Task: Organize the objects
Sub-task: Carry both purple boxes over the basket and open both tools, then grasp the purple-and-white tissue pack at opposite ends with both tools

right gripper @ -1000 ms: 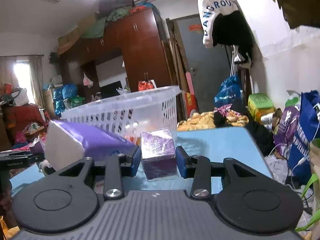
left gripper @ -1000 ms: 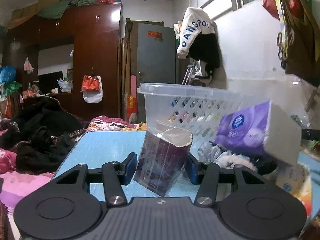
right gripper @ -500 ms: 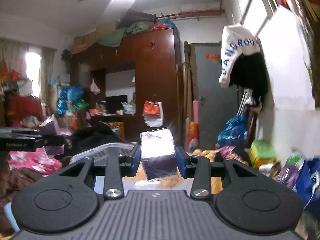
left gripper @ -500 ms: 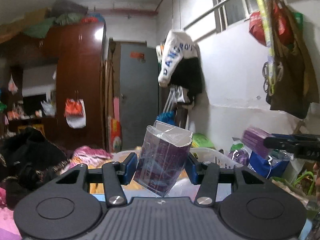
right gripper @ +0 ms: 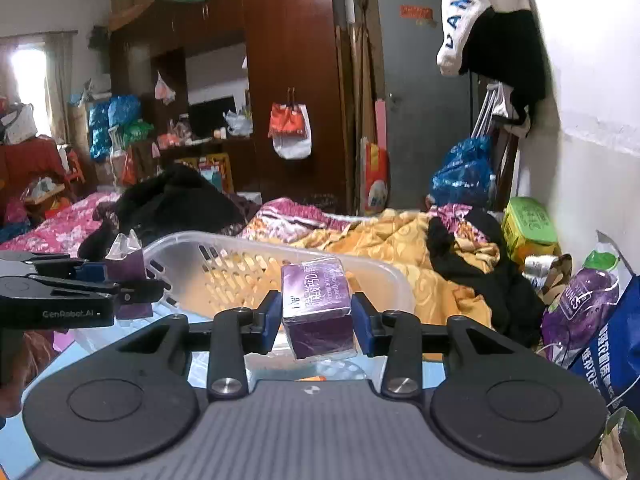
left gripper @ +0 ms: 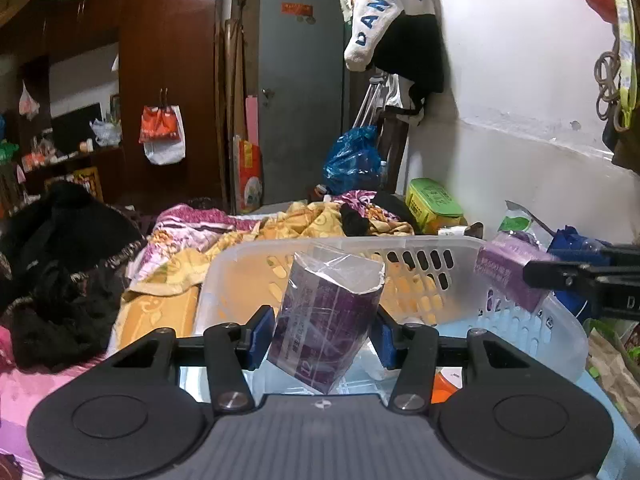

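Nearest, the left gripper (left gripper: 322, 332) has its blue fingers (left gripper: 260, 336) partly closed and pressed on a tall purple carton (left gripper: 326, 316) in clear wrap, tilted and held above the near side of the white plastic basket (left gripper: 560, 328). Likewise the right gripper (right gripper: 316, 322) clamps its fingers (right gripper: 273, 320) narrowly on a smaller purple box (right gripper: 316, 304), held over the basket's near rim (right gripper: 384, 276). Each gripper shows at the edge of the other's view, both with their loads at the basket, which stands on a light blue surface (right gripper: 404, 368). Through the basket's pale floor something orange (left gripper: 444, 384) shows, too hidden to name. Beyond its slotted far wall lies a rumpled yellow blanket (right gripper: 396, 240) with black clothing (right gripper: 492, 276) on it, a green box (right gripper: 528, 224) by the wall and a purple packet (right gripper: 580, 304) at the right. Farther off stand a blue plastic bag (right gripper: 460, 176), a grey door (left gripper: 300, 92), a dark wooden wardrobe (right gripper: 288, 60) with a hanging orange-and-white bag (right gripper: 290, 130), and a white garment (left gripper: 384, 4) on the wall.
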`<state>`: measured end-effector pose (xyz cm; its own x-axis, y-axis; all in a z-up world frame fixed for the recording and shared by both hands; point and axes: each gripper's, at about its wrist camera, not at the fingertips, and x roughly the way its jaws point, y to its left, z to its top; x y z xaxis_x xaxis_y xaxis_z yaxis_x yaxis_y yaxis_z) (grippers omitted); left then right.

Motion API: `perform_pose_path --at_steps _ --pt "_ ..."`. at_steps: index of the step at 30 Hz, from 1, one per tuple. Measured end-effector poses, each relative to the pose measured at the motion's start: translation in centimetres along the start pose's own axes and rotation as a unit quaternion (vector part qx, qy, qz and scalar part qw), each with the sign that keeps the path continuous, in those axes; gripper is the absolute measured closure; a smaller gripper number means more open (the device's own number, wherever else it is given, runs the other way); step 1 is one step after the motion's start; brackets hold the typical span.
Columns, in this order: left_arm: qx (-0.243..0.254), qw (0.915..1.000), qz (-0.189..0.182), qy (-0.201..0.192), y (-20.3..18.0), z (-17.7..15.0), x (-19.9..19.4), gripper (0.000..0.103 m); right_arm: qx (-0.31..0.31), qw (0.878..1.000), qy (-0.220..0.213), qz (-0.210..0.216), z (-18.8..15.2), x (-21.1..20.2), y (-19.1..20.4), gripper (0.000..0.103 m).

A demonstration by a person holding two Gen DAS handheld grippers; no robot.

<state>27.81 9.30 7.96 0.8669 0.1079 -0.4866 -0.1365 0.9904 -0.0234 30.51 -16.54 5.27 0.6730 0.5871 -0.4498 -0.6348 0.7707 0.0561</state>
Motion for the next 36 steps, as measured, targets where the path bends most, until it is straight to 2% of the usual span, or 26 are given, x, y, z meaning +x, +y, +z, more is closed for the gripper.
perform_pose_path --at_steps 9,13,14,15,16,18,20,21,24,28,32,34,36 --pt "-0.003 1.0 0.0 0.006 0.2 -0.9 0.4 0.048 -0.006 1.0 0.014 0.004 -0.4 0.6 0.4 0.061" --pt "-0.002 0.9999 -0.016 -0.002 0.1 -1.1 0.4 0.046 -0.005 1.0 0.011 0.004 -0.1 0.4 0.4 0.06" --pt "0.001 0.9998 -0.014 -0.012 0.0 -1.2 0.2 0.036 0.0 1.0 0.007 0.004 -0.1 0.2 0.3 0.056" --pt "0.001 0.9998 -0.009 -0.019 0.0 -1.2 -0.1 0.016 0.004 1.0 0.003 0.005 0.1 0.2 0.1 0.038" --pt "-0.002 0.9997 -0.005 -0.024 0.1 -1.2 -0.1 0.01 0.007 1.0 -0.005 0.005 0.1 -0.2 0.0 0.018" --pt "-0.007 0.9993 -0.01 -0.035 0.4 -1.4 -0.7 0.009 0.008 1.0 -0.026 -0.007 0.0 -1.0 -0.2 0.007" --pt "-0.004 0.9986 -0.014 -0.051 0.3 -1.9 -1.8 0.009 0.015 0.999 -0.039 -0.004 -0.5 -2.5 -0.5 0.005" --pt "0.001 0.9981 -0.013 -0.06 0.2 -2.3 -2.6 0.009 0.02 0.999 -0.049 0.004 -1.0 -3.3 -0.9 0.001" --pt "0.013 0.9963 -0.021 -0.082 0.0 -4.4 -5.4 0.009 0.041 0.996 -0.073 0.026 -3.5 -6.1 -1.9 0.0" --pt "0.017 0.9923 -0.025 -0.12 0.0 -8.9 -9.4 0.009 0.082 0.991 -0.086 0.066 -10.2 -9.7 -3.6 0.0" --pt "0.002 0.9866 -0.065 -0.149 0.8 -14.2 -12.3 0.009 0.126 0.982 -0.099 0.098 -16.8 -12.2 -4.8 0.0" --pt "-0.005 0.9822 -0.089 -0.165 1.3 -16.3 -13.2 0.009 0.134 0.98 -0.103 0.105 -18.0 -12.3 -5.0 0.0" --pt "0.004 0.9811 -0.097 -0.167 1.1 -17.0 -13.2 0.009 0.126 0.981 -0.098 0.107 -17.6 -12.0 -4.9 0.0"
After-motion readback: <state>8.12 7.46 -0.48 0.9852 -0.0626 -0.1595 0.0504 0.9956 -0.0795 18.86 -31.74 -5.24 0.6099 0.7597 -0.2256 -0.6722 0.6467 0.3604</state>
